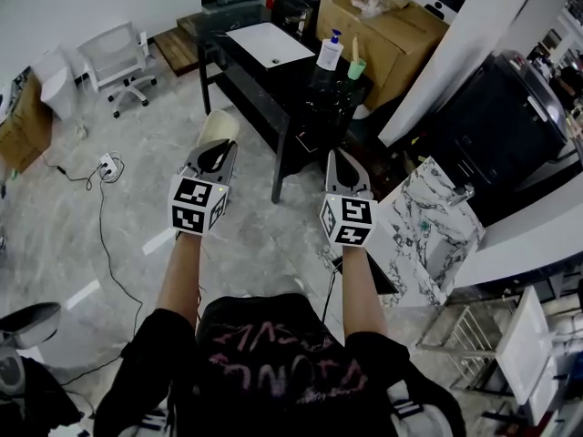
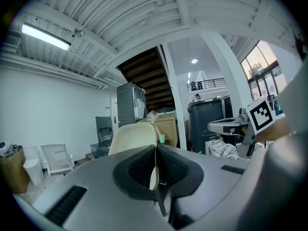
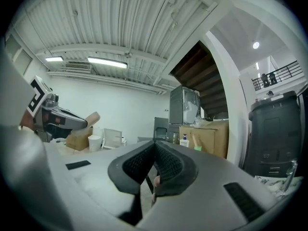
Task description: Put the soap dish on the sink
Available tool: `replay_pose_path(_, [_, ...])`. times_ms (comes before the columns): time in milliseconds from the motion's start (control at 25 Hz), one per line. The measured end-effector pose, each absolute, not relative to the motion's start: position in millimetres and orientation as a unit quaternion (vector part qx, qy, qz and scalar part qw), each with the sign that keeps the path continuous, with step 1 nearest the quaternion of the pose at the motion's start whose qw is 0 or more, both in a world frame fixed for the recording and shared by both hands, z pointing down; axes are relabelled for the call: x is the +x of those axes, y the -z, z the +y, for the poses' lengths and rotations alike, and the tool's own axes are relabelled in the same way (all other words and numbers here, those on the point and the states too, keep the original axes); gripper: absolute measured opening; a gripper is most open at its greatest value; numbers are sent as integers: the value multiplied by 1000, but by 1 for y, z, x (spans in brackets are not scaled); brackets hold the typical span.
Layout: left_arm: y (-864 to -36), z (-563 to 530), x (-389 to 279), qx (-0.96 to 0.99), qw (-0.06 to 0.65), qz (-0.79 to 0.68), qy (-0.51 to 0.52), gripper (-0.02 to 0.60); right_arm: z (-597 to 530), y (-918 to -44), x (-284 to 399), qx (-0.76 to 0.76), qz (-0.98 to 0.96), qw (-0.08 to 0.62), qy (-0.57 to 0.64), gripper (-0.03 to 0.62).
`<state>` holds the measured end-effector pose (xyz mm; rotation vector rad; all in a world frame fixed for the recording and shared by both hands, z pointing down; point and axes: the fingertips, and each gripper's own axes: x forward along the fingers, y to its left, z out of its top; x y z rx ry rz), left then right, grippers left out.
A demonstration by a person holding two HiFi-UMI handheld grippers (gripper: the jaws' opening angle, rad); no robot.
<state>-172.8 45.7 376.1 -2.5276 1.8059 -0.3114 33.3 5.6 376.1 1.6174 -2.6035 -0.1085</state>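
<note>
Left gripper [image 2: 156, 157]: jaws pinched shut on the thin edge of the dish [image 2: 134, 138], which stands on edge and juts ahead along the jaws' line. Right gripper [image 3: 155, 153]: jaws together, nothing held. The sink [image 1: 428, 230] lies to my right, nearer the right gripper, so I judge the dish must travel rightward.

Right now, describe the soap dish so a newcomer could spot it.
From the black table, come down to the left gripper. The soap dish is the cream, rounded piece pinched in its jaws; the right gripper holds nothing.
</note>
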Motion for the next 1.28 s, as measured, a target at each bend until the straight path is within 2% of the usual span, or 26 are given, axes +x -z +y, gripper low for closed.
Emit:
replay_pose_path(600, [-391, -5, -181, -819, 11, 565, 104, 25, -39, -390, 22, 534, -843, 42, 39, 6])
replay_pose_path(1280, [-428, -153, -182, -826, -18, 547, 136, 25, -191, -418, 13, 537, -841, 60, 11, 6])
